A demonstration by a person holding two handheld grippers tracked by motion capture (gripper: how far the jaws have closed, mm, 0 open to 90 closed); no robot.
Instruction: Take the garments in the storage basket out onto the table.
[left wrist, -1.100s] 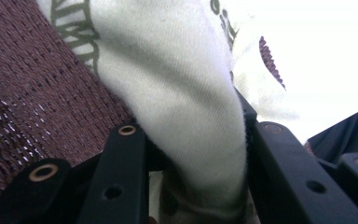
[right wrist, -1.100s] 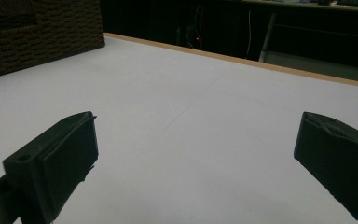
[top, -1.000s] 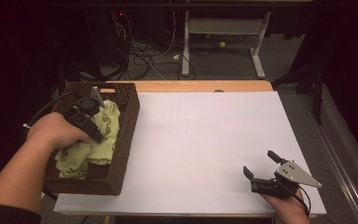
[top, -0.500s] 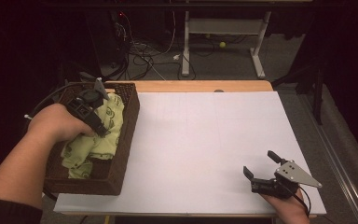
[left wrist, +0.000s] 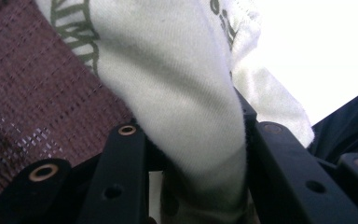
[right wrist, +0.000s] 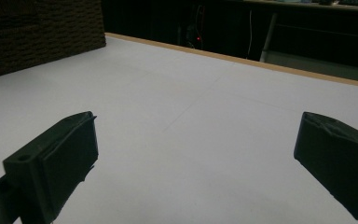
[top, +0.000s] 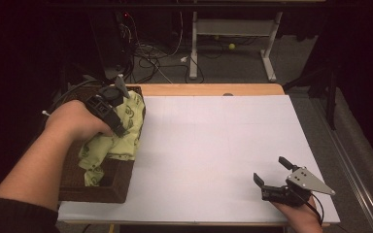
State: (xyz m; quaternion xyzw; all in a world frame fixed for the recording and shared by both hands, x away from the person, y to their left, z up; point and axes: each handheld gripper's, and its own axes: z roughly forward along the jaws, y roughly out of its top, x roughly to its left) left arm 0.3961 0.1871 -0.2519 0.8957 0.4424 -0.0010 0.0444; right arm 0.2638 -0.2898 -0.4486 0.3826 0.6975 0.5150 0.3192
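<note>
At about nine o'clock on the white-topped counter [top: 213, 145] stands a dark brown woven rectangular basket [top: 104, 187], hard against the counter's left edge. A pale yellow-green cloth with a darker green print [top: 114, 141] lies bunched in it, with one fold draped over the basket's right wall at the far end. The left gripper [top: 119, 104] hangs over the far half of the basket. Its jaws are clamped on a thick fold of the cloth: in the left gripper view the pale fabric [left wrist: 182, 112] fills the gap between the two black jaws and presses against both, with the basket's brown weave [left wrist: 32, 98] behind it on the left. The person's left forearm [top: 34, 170] comes in from seven o'clock across the basket's near end.

The right gripper [top: 272, 174] sits near five o'clock, well apart from the basket, close above the counter near its front edge. Its jaws stand wide with only bare white surface between them; the right gripper view looks across the counter [right wrist: 191, 140] to the basket's wall [right wrist: 37, 32] at ten o'clock.
</note>
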